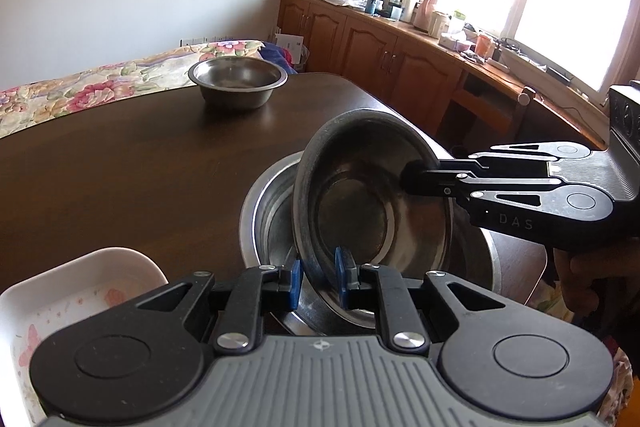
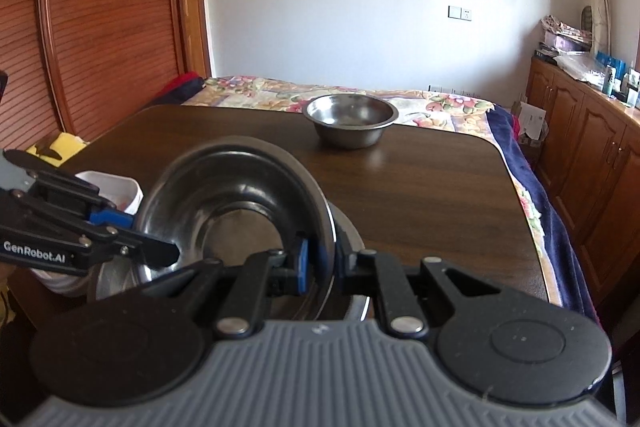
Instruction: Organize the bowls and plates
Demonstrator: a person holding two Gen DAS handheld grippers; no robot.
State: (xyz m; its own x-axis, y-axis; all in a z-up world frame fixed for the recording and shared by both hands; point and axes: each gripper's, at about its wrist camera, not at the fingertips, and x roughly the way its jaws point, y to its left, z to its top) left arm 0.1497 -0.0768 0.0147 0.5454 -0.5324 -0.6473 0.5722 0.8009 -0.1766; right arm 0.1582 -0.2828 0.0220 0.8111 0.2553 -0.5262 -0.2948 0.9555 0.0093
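While both grippers pinch the rim of the tilted steel bowl [image 1: 360, 203], the left gripper [image 1: 318, 277] near, the right gripper [image 2: 320, 259] opposite, it hangs over a larger steel basin [image 1: 272, 211]. If one grip slips, the bowl could clang down. A second steel bowl [image 1: 238, 81] stands far on the dark wooden table [image 1: 120, 163], in a bedroom.
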